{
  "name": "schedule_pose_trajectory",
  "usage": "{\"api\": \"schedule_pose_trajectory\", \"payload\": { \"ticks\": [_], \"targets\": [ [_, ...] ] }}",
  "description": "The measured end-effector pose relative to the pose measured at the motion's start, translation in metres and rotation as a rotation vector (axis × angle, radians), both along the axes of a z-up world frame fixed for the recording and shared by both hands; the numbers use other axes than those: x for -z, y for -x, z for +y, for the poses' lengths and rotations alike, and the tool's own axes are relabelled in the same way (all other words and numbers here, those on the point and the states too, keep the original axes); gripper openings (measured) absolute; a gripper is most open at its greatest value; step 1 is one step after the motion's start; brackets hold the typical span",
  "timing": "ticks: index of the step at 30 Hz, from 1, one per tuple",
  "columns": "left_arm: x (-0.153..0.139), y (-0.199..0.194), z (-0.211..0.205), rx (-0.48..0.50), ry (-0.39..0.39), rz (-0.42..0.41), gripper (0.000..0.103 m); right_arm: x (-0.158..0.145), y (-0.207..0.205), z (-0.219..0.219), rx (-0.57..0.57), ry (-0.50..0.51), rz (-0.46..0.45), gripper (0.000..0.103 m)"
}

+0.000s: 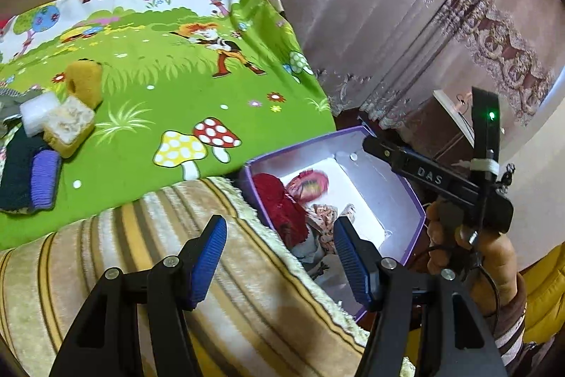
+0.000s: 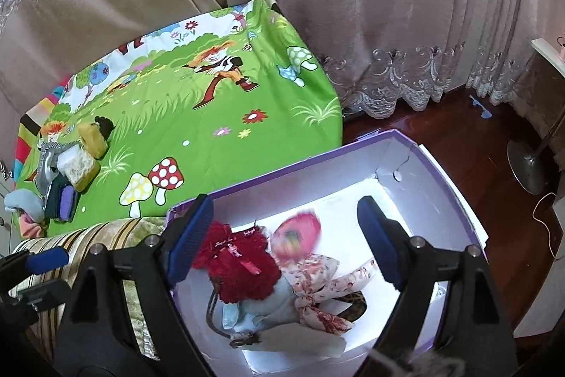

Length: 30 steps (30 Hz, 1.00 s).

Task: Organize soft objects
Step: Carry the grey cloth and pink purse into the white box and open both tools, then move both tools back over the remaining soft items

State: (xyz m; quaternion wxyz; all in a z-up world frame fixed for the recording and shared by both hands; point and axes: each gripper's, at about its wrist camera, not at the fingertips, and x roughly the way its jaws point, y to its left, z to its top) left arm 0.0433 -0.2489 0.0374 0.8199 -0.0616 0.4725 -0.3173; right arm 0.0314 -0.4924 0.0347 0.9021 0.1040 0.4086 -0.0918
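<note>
A purple box with a white inside [image 2: 455, 172] [image 1: 402, 200] stands on the floor beside the bed. In it lie a red fluffy toy [image 2: 236, 267] [image 1: 279, 200], a rag doll with a pink head [image 2: 300, 235] [image 1: 309, 182] and a pale blue soft thing [image 2: 257, 310]. My right gripper [image 2: 286, 235] is open and empty just above the box. My left gripper [image 1: 279, 253] is open and empty over the striped blanket [image 1: 159, 271] at the box's near edge. On the green cartoon sheet [image 1: 169, 76] lie yellow sponges [image 1: 76, 108] [image 2: 86, 154], a white foam block [image 1: 37, 110] and dark and purple knitwear [image 1: 31, 179] [image 2: 63, 198].
Curtains [image 2: 353, 6] hang behind the bed and box. Dark wood floor [image 2: 459, 129] lies to the right with a lamp base [image 2: 526, 165]. More cloth items [image 2: 24, 211] lie at the sheet's left edge. The right gripper's body and the hand holding it [image 1: 459, 200] show in the left wrist view.
</note>
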Motion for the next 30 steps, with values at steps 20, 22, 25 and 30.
{"api": "schedule_pose_trajectory", "payload": {
  "ticks": [20,22,25,30],
  "targets": [
    [-0.004,-0.023,0.104,-0.241,0.016,-0.009,0.064,-0.018,-0.025,0.093,-0.195,0.013,-0.007,0.086],
    [-0.006,-0.026,0.119,-0.279,0.016,-0.011,0.064,-0.020,-0.028,0.105,-0.222,0.021,-0.006,0.086],
    [-0.006,-0.030,0.139,-0.323,0.016,-0.010,0.064,-0.022,-0.032,0.120,-0.254,0.027,-0.007,0.086],
    [-0.006,-0.043,0.165,-0.376,0.016,-0.008,0.064,-0.024,-0.043,0.146,-0.307,0.024,-0.006,0.086]
  ]
}}
